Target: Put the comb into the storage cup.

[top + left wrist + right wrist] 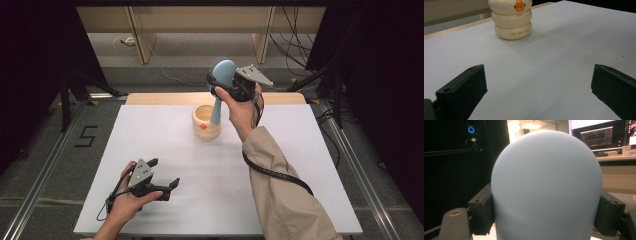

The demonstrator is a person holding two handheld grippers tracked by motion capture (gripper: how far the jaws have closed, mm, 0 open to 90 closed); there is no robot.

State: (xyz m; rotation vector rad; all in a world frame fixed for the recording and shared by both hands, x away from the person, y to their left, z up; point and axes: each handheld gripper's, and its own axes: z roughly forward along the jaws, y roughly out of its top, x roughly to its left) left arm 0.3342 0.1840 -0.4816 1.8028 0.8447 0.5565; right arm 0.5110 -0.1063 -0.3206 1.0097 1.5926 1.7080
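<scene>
A cream ribbed cup [205, 122] with an orange duck-beak mark stands at the back middle of the white table [150, 130]; the left gripper view shows the cup [512, 22] straight ahead. My right gripper [220, 82] is raised above the cup, shut on the broad head of a pale blue hairbrush [222, 75]. The brush's handle points down into or just behind the cup. In the right gripper view the blue hairbrush back [546, 187] sits between both jaws. My left gripper [164, 174] rests open near the front left of the table, nothing between its jaws.
The white table top ends at a wooden strip [150, 98] at the back. Black curtains hang at both sides, and cables lie on the floor [295, 55] behind. A monitor [596, 135] glows in the right gripper view.
</scene>
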